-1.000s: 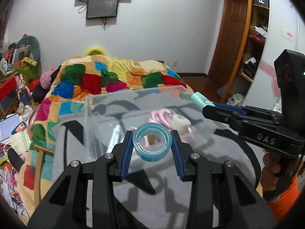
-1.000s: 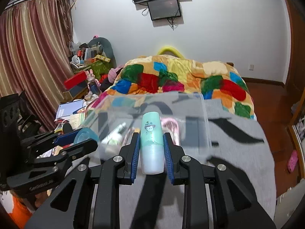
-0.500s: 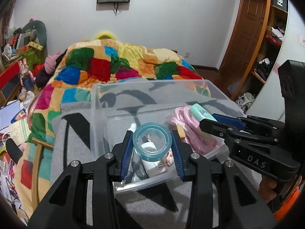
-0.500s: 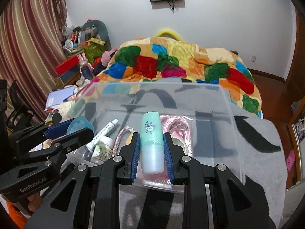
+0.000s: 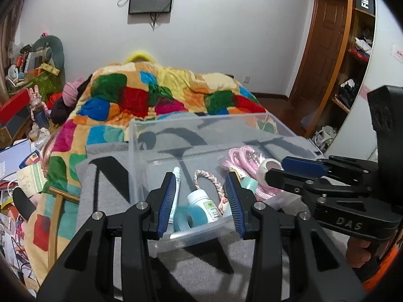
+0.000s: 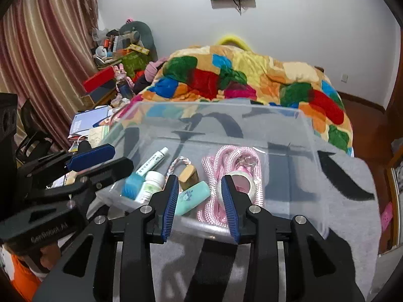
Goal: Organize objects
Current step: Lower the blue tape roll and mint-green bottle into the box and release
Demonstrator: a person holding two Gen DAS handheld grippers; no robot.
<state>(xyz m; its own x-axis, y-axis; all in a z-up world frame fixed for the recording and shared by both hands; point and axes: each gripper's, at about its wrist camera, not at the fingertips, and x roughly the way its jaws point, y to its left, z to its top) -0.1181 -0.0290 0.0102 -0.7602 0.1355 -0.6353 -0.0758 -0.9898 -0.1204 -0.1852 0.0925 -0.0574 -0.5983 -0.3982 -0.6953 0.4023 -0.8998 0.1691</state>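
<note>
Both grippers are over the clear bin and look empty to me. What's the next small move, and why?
Probably lift both grippers up and back out of the clear bin. The left gripper and right gripper stand open and empty, while the blue tape roll and mint bottle lie inside the bin, so both drops look done.

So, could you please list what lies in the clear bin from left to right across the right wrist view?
Blue tape roll → white pill bottle → mint green bottle → clear tape roll, all inside the clear plastic bin. The tube, wooden block and pink rope overlap these in the ordering, so I left them out.
</note>
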